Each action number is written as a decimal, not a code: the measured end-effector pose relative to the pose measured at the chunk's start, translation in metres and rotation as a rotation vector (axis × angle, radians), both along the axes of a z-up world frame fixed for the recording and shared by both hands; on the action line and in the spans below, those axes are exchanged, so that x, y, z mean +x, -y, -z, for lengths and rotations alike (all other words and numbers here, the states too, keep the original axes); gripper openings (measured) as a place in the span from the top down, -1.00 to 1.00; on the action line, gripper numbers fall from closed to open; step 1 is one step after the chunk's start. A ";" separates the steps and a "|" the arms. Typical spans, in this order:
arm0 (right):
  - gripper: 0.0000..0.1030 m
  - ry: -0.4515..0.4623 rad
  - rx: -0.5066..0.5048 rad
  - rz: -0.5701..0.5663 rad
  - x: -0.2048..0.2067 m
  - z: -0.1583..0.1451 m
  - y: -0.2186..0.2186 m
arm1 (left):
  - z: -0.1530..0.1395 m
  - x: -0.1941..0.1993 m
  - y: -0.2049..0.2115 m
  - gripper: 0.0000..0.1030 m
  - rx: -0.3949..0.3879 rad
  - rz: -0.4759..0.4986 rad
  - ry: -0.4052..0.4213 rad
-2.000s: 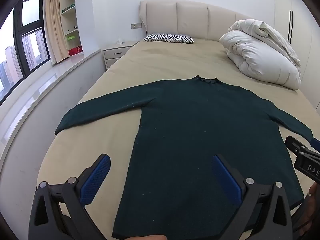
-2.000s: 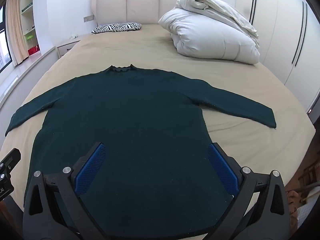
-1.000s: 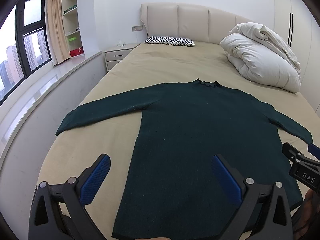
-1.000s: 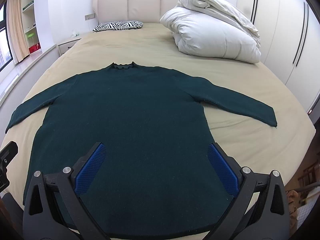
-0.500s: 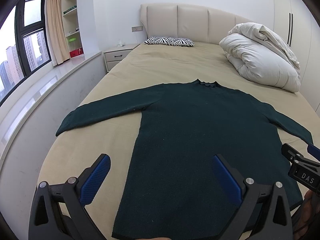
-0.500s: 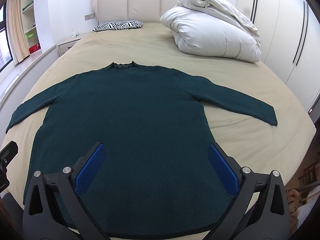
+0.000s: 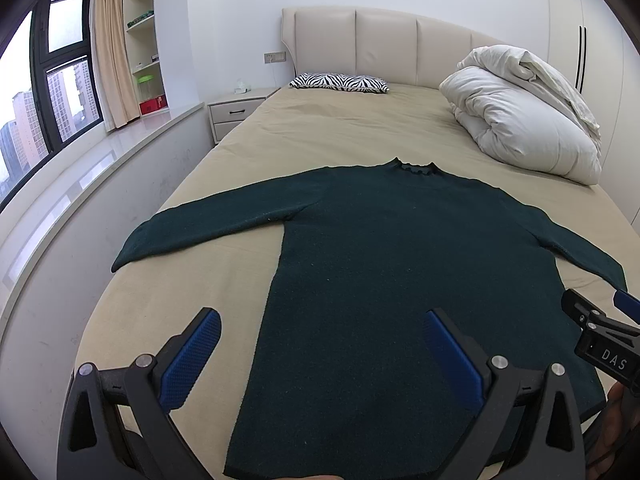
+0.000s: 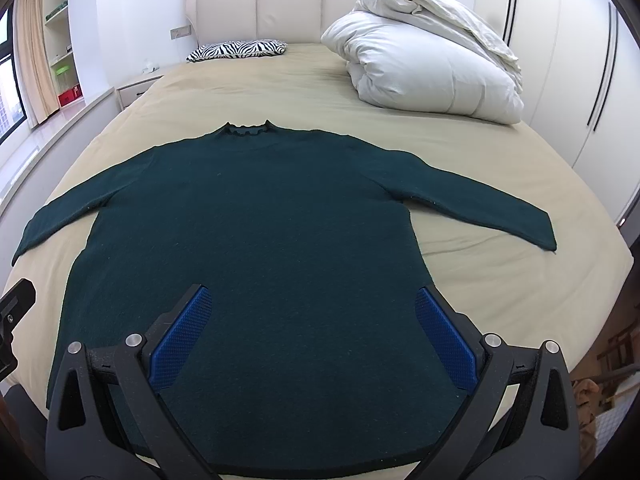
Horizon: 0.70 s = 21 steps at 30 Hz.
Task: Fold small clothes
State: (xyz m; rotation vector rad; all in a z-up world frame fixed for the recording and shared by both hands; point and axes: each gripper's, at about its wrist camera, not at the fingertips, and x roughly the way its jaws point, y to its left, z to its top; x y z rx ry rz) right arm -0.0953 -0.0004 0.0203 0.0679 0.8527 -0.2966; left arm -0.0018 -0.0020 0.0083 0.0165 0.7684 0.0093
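A dark green long-sleeved sweater (image 7: 384, 256) (image 8: 256, 240) lies flat on the beige bed, collar toward the headboard, both sleeves spread sideways. My left gripper (image 7: 320, 328) hovers open over the sweater's lower left part, near the hem, with nothing between its blue pads. My right gripper (image 8: 310, 304) is open above the lower middle of the sweater, also holding nothing. The right gripper's black body (image 7: 600, 336) shows at the right edge of the left wrist view. The left gripper's body (image 8: 14, 312) shows at the left edge of the right wrist view.
A rolled white duvet (image 7: 520, 120) (image 8: 428, 64) lies at the bed's far right. A zebra-print pillow (image 7: 340, 82) (image 8: 236, 50) rests by the padded headboard (image 7: 380, 44). A nightstand (image 7: 236, 114) and window ledge (image 7: 80, 184) run along the left; wardrobe doors (image 8: 580, 60) stand on the right.
Both grippers have drifted slightly back and up from the bed, so the sweater sits a little lower in view. The sweater itself has not moved.
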 end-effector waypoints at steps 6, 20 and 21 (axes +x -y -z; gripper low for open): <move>-1.00 0.000 0.001 0.000 0.000 0.000 0.000 | 0.000 0.001 0.000 -1.00 0.001 0.000 0.001; -1.00 -0.008 0.004 -0.006 0.000 0.003 -0.001 | 0.001 0.001 -0.001 -1.00 -0.003 -0.001 -0.006; -1.00 -0.010 0.004 -0.007 0.001 0.004 -0.002 | 0.002 0.001 -0.001 -1.00 -0.003 -0.001 -0.007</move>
